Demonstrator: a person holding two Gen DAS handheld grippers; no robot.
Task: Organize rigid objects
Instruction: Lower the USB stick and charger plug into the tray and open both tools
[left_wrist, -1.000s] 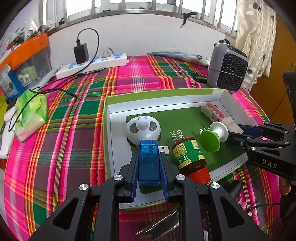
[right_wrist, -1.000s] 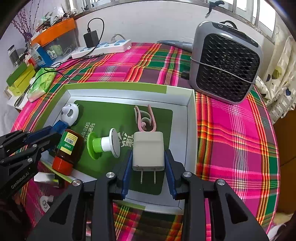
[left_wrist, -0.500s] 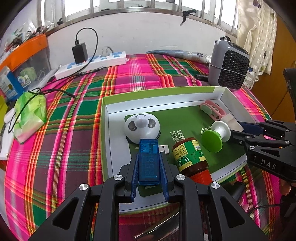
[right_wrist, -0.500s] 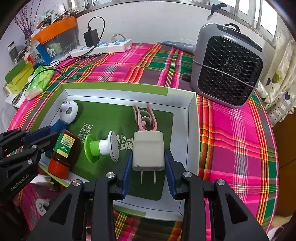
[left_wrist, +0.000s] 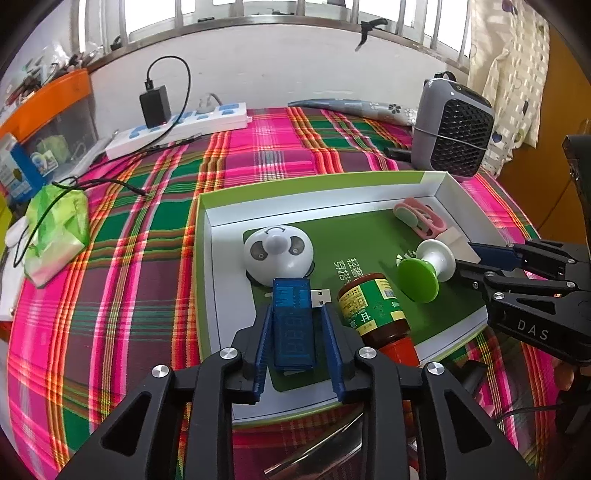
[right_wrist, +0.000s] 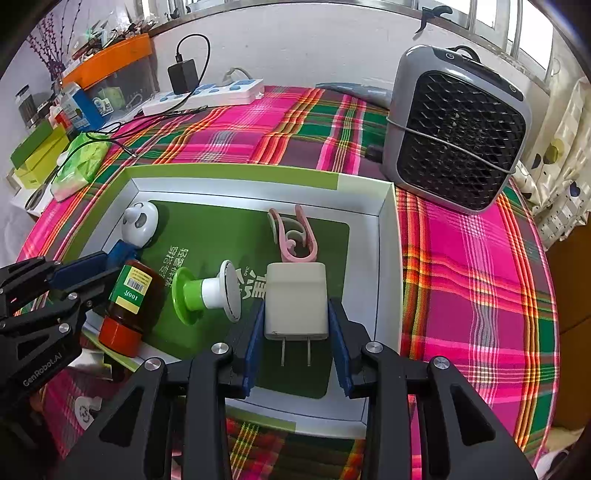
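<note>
Green-rimmed box (left_wrist: 207, 236) on plaid tabletop (left_wrist: 140, 258); left to right inside: panda toy (left_wrist: 277, 251); blue USB tester (left_wrist: 293, 325) between left tongs (left_wrist: 297, 332), jaws just opening, pads clear; brown bottle (left_wrist: 373, 314); green suction cup (right_wrist: 201, 293); white charger (right_wrist: 297, 301) pinched by right tongs (right_wrist: 295, 343).

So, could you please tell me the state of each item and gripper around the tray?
blue USB tester: between the pads, ungripped
left gripper: open, jaws just been opening
white charger: gripped, prongs toward the camera
right gripper: shut on white charger
brown bottle: on its side, capped
black adapter: plugged into power strip
</note>
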